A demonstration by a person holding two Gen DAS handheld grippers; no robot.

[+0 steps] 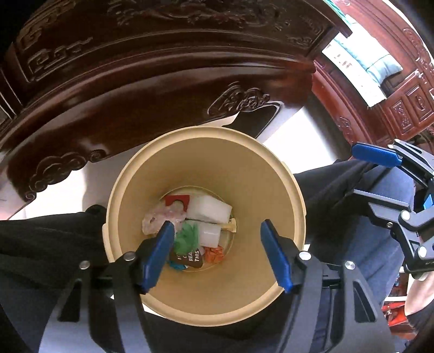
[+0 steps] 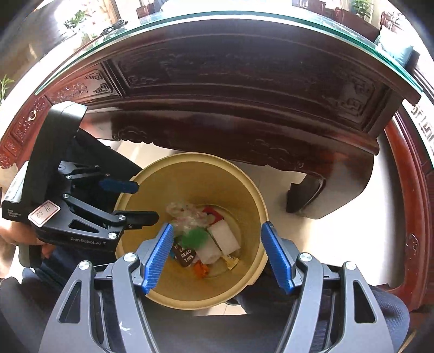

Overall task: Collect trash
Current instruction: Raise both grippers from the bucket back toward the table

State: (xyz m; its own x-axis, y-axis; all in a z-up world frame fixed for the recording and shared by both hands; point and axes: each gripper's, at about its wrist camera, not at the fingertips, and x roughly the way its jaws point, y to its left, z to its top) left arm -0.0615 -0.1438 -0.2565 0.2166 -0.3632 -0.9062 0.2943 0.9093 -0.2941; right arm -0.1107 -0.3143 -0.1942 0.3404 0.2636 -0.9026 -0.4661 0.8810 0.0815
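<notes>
A tan round trash bin [image 1: 206,296] stands on the floor below both grippers; it also shows in the right wrist view [image 2: 244,195]. At its bottom lie several pieces of trash: white foam blocks [image 1: 208,210], a green scrap [image 1: 184,239], a crumpled clear wrapper [image 1: 160,220], a red card [image 1: 177,202], an orange scrap [image 1: 214,255] and a brown label [image 1: 190,258]. My left gripper [image 1: 217,254] is open and empty above the bin mouth; it also appears in the right wrist view [image 2: 141,202]. My right gripper [image 2: 217,255] is open and empty over the bin; part of it shows in the left wrist view [image 1: 390,173].
A dark carved wooden table [image 2: 244,108] with a glass top [image 2: 217,19] stands just behind the bin. Pale floor tiles [image 2: 339,230] lie to the right. The person's legs in dark trousers [image 1: 48,244] flank the bin. Red carved furniture [image 1: 401,108] stands at the right.
</notes>
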